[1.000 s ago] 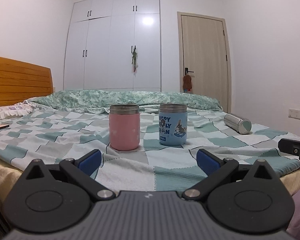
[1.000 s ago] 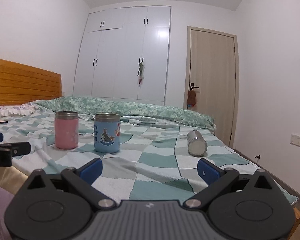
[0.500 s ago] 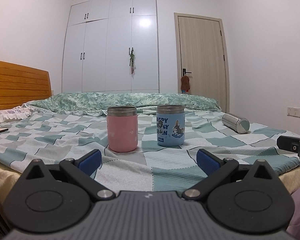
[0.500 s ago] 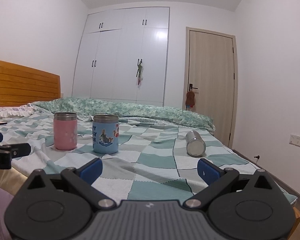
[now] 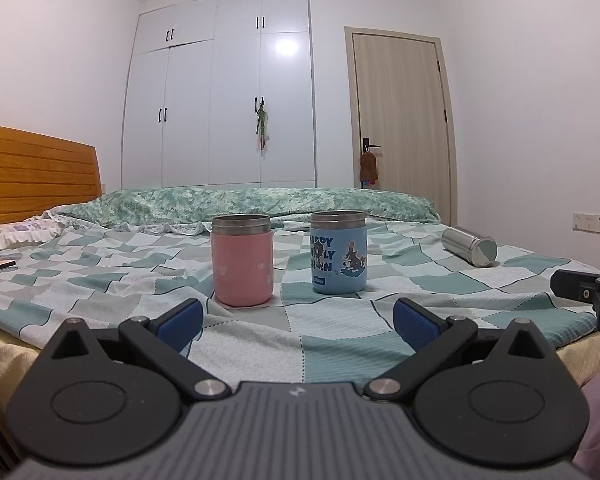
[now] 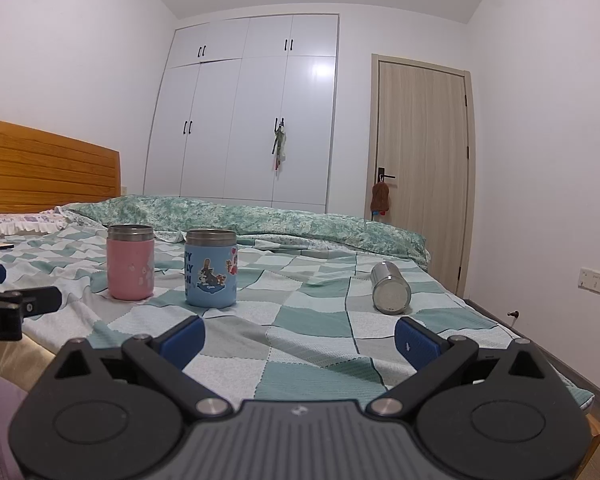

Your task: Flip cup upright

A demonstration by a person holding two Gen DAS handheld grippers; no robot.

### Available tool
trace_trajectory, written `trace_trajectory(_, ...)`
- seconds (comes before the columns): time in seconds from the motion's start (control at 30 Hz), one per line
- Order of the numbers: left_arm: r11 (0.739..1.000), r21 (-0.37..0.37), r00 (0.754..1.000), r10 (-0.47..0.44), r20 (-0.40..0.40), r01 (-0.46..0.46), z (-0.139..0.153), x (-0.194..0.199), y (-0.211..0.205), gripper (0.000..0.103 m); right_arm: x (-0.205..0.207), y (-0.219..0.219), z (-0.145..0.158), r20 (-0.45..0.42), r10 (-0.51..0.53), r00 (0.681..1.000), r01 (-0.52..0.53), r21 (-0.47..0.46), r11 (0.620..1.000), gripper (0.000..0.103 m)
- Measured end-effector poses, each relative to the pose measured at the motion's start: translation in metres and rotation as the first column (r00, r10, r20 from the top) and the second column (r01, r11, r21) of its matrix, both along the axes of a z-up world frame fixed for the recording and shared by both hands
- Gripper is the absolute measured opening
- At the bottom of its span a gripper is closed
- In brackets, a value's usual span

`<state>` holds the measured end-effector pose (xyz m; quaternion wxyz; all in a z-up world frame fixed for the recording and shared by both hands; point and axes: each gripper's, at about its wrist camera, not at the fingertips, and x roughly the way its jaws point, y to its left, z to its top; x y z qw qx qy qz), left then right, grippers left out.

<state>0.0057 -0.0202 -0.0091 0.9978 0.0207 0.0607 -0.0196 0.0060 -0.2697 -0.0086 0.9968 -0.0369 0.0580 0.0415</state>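
The steel cup (image 6: 391, 288) is lying on its side toward the bed's (image 6: 312, 320) right edge, flat end facing the grippers, long axis running away toward the far edge. Left gripper (image 5: 298, 322) and right gripper (image 6: 300, 338) both spread wide, holding nothing.

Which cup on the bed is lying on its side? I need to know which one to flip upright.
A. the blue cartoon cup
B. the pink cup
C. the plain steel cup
C: the plain steel cup lies flat on the checked bedspread, off to the right.
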Motion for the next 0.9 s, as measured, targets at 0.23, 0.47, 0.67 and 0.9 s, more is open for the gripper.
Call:
trace_trajectory(0.23, 1.0, 0.0, 1.0, -0.005, 0.004, 0.005, 0.0002, -0.0012, 0.0006, 0.103, -0.0001, 0.0001, -0.0001, 0.0, 0.0, 1.0, 0.0, 0.0, 1.0, 0.101)
trace_trajectory(0.47, 1.0, -0.009, 1.0, -0.026, 0.011, 0.026, 0.0011, -0.0041, 0.0037, 0.103, -0.0002, 0.0001, -0.0001, 0.001, 0.0, 1.0, 0.0, 0.0, 1.0, 0.102)
trace_trajectory(0.67, 1.0, -0.004, 0.999, -0.031, 0.02, 0.031, 0.0021, -0.0057, 0.0036, 0.103, 0.0006, -0.0001, 0.0002, 0.002, 0.001, 1.0, -0.001, 0.0, 1.0, 0.102)
trace_trajectory(0.9, 1.0, -0.004, 0.999, -0.027, 0.021, 0.027, 0.0019, -0.0049, 0.0038, 0.103, 0.0002, 0.0, 0.0003, 0.002, 0.001, 1.0, -0.001, -0.001, 1.0, 0.102)
